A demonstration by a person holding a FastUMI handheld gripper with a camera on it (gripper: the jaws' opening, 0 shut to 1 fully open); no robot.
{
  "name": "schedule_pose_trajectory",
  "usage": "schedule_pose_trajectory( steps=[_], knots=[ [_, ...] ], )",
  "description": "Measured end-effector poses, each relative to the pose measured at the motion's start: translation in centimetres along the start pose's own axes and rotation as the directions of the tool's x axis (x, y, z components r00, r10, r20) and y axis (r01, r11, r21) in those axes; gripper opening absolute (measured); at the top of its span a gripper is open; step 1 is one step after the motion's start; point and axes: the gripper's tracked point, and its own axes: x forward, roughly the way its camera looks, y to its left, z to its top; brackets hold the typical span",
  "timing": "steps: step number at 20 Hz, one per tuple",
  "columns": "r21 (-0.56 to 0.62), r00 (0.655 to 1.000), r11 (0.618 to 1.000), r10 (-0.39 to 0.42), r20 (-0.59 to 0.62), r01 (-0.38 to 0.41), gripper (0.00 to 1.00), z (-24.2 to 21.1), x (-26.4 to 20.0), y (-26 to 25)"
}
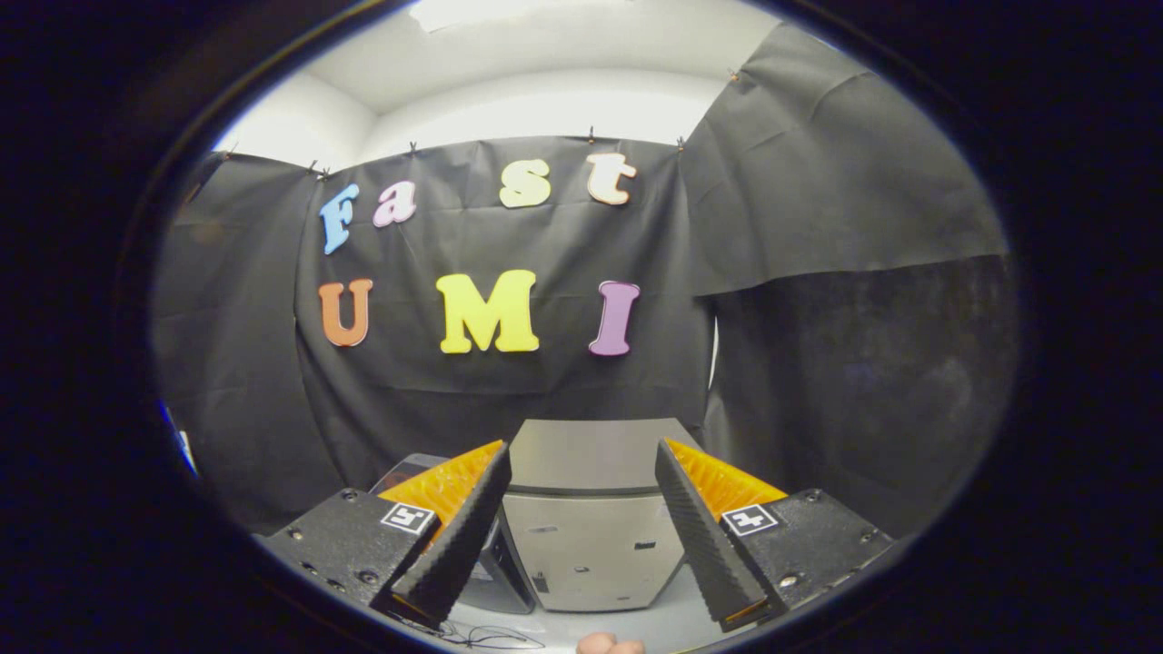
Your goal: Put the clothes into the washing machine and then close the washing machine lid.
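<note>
Apparently done or not begun: washing machine [591, 536] lid down beyond the gripper [581, 509], jaws spread, grasping nothing.

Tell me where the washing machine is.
The washing machine stands just beyond the open gripper, framed between its fingers, against the black cloth wall.

The gripper [581, 472] was carried on two black blocks fastened with screws, each marked with a square black-and-white tag; ribbed wedge-shaped fingers [454, 545] stood apart.
</note>
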Motion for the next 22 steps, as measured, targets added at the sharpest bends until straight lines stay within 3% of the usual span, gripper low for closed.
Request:
schedule_pose_trajectory(
  steps=[22],
  knots=[
    [0.003,0.998,0.999,0.054,-0.013,-0.054,1.00,-0.4,-2.6,-1.5]
  ],
)
